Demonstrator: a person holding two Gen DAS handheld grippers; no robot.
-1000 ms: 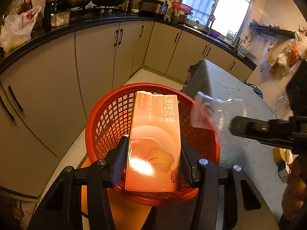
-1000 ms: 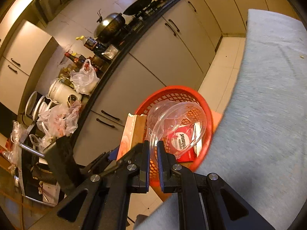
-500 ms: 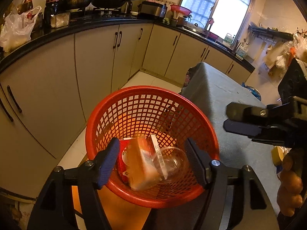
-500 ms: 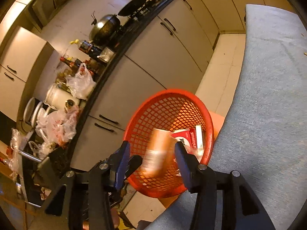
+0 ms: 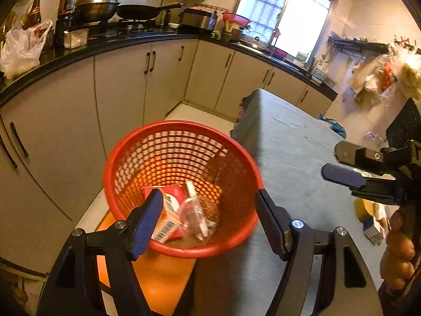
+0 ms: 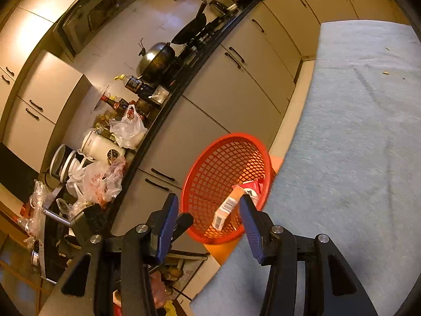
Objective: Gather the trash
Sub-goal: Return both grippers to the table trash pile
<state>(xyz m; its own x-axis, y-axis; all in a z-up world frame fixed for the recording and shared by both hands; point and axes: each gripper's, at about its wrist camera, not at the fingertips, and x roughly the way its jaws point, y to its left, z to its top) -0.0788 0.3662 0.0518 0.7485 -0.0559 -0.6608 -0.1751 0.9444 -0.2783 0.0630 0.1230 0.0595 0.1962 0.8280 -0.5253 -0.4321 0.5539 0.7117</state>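
With both the left gripper and right gripper spread empty, an orange cardboard box and crumpled clear plastic wrapper already lie in the red mesh plastic basket, while small packets remain on the grey-clothed table.

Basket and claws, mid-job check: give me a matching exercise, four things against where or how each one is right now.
Things:
1. orange box
2. clear cup
3. left claw
4. basket

States:
a. open, nothing between its fingers
b. beside the table edge, on an orange stool
c. lying in the basket, barcode end showing
d. in the basket, beside the box

Pairs: 1-c, 2-d, 3-a, 4-b
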